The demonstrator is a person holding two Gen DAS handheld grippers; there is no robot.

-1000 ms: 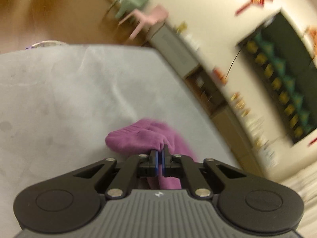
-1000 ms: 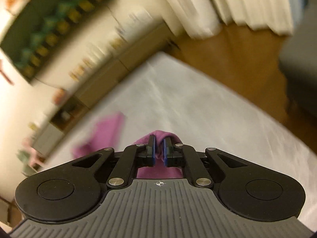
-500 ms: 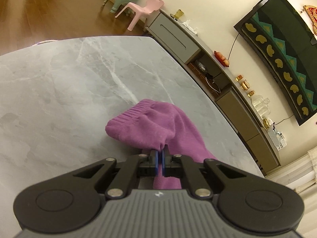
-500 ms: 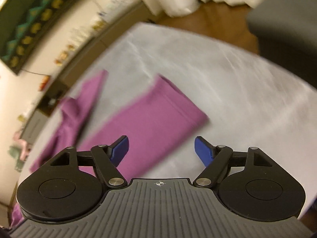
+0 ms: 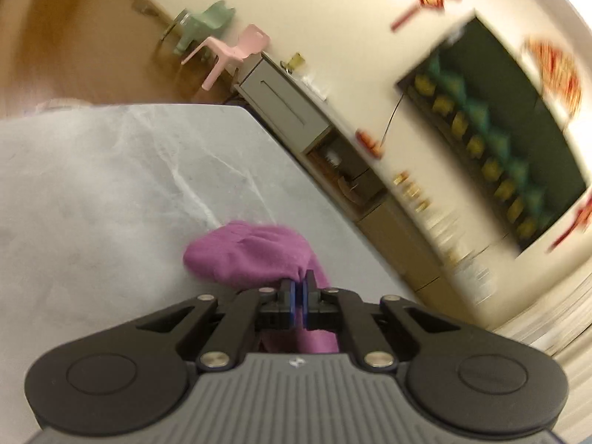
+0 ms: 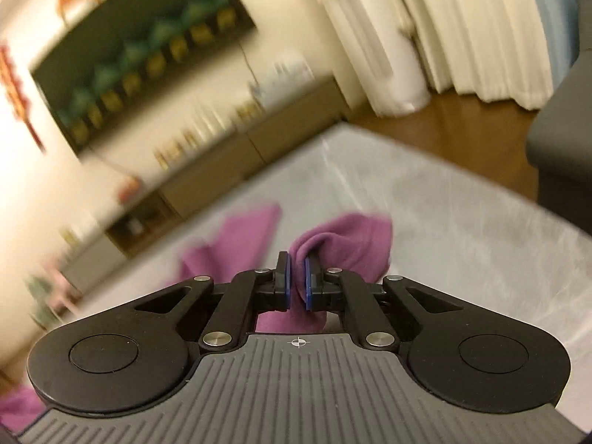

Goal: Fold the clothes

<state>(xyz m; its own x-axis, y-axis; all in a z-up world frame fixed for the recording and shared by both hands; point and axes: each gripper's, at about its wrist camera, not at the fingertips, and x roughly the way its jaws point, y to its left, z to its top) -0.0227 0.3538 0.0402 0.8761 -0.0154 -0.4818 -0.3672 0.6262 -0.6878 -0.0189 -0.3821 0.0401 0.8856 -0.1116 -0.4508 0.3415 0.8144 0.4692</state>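
My left gripper (image 5: 299,285) is clamped on the purple garment (image 5: 251,253), its blue pads pinching a gathered bit of the knit fabric. From that pinch the cloth bunches forward and to the left in a rounded fold and drops onto the grey marble table (image 5: 111,185); more of the fabric hangs under the gripper body. Beyond the table edge I can see a grey sideboard (image 5: 285,107) against the wall, with a pink child's chair (image 5: 229,51) and a green child's chair (image 5: 199,24) past it. The view is smeared by motion.

My right gripper (image 6: 296,277) has just been closing, and its pads are now pressed on another fold of the purple garment (image 6: 347,240), which puckers up between the fingers and spills to the right of them. A further stretch of the same purple fabric (image 6: 236,240) lies on the table (image 6: 462,240) to the left, toward the low wooden cabinets (image 6: 222,170). Cream curtains (image 6: 462,29) hang at the far right, above the wooden floor (image 6: 444,125). This view is blurred as well.
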